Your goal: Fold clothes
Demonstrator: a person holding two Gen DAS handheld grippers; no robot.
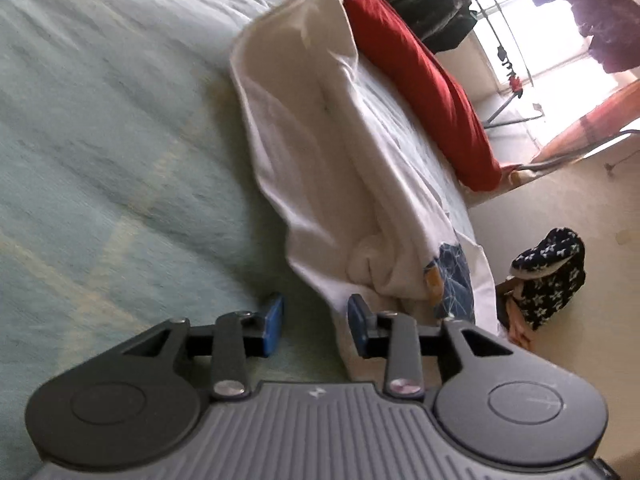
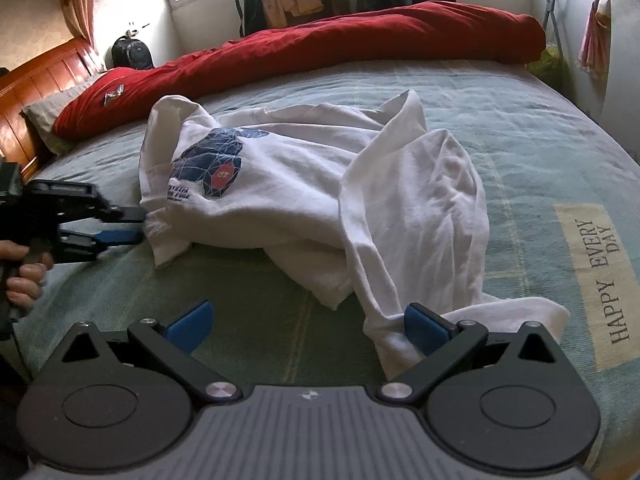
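Shirt (image 2: 320, 184), white with blue print, lies crumpled on the bed (image 2: 520, 140), near the red duvet (image 2: 320, 44). We see left tongs (image 1: 316, 320) and right tongs (image 2: 308, 324) spread wide at its edges, gripping nothing. Judged step: getting hold of the edges to spread it flat.

One crumpled white cotton T-shirt with blue print (image 2: 304, 184), one long red quilt roll (image 2: 320, 48), one grey pillow (image 2: 44, 112), two blue-padded tongs (image 2: 307, 326) (image 1: 316, 324), one black backpack (image 2: 132, 53), one star-patterned dark slipper (image 1: 550, 276).
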